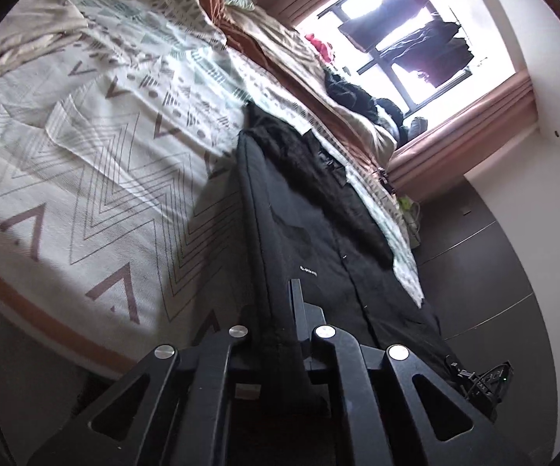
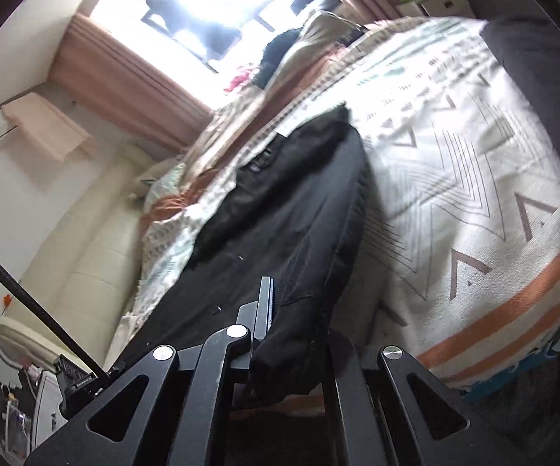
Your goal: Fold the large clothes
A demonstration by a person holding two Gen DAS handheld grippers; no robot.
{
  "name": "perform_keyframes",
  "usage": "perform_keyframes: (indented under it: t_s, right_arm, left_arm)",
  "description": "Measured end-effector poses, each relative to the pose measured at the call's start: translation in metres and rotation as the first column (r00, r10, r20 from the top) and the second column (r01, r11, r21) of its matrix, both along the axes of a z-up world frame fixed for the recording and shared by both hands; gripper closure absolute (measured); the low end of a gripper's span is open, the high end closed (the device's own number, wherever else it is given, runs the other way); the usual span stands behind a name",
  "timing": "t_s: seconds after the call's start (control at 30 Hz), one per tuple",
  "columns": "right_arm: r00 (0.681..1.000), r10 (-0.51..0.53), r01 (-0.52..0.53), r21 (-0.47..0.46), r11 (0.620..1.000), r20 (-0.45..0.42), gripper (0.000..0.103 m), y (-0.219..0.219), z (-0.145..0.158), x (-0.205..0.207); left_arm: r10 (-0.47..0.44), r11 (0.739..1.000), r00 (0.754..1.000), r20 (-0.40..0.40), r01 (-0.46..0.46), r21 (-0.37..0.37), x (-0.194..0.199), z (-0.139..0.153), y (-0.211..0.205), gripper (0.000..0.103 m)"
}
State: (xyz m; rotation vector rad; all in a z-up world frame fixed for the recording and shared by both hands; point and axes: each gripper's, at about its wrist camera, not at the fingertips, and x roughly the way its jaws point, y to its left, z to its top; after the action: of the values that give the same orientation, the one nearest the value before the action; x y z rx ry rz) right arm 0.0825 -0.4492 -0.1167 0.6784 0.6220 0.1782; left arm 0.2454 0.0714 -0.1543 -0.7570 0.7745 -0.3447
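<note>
Two tools pinch one black coat point(image 1: 311, 233). From the left wrist, the left tool point(image 1: 280, 310) grips its folded edge; the coat lies along the bed's point(image 1: 86, 194) edge, with wide blanket beside it. From the right wrist, the right tool point(image 2: 291, 310) squeezes a bunched coat point(image 2: 280, 209) edge near the bed's point(image 2: 454, 194) edge.

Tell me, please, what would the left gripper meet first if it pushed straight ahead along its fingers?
Most likely more of the black coat that the left gripper already clamps; it stretches ahead over the patterned bedspread. Depth is unclear.
</note>
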Motion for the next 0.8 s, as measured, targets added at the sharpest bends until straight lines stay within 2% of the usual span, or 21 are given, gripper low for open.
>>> perform_keyframes:
  t_s: [0.33, 0.5, 0.67, 0.8]
  right_arm:
    - [0.993, 0.04, -0.038, -0.019, 0.999, 0.111, 0.102, 0.003, 0.047, -0.07]
    - [0.986, 0.057, -0.054, -0.022, 0.998, 0.156, 0.102, 0.005, 0.061, -0.105]
    - [0.978, 0.073, -0.067, -0.036, 0.997, 0.194, 0.102, 0.007, 0.069, -0.126]
    - [0.976, 0.066, -0.061, -0.032, 0.998, 0.206, 0.102, 0.006, 0.078, -0.127]
  left_arm:
    - [0.016, 0.998, 0.991, 0.133, -0.008, -0.063, -0.056, 0.053, 0.024, 0.095]
    - [0.022, 0.996, 0.983, 0.182, -0.006, -0.089, -0.084, 0.071, 0.031, 0.095]
    - [0.026, 0.996, 0.974, 0.225, -0.005, -0.094, -0.106, 0.086, 0.036, 0.095]
    - [0.027, 0.994, 0.966, 0.259, 0.002, -0.109, -0.122, 0.1, 0.04, 0.095]
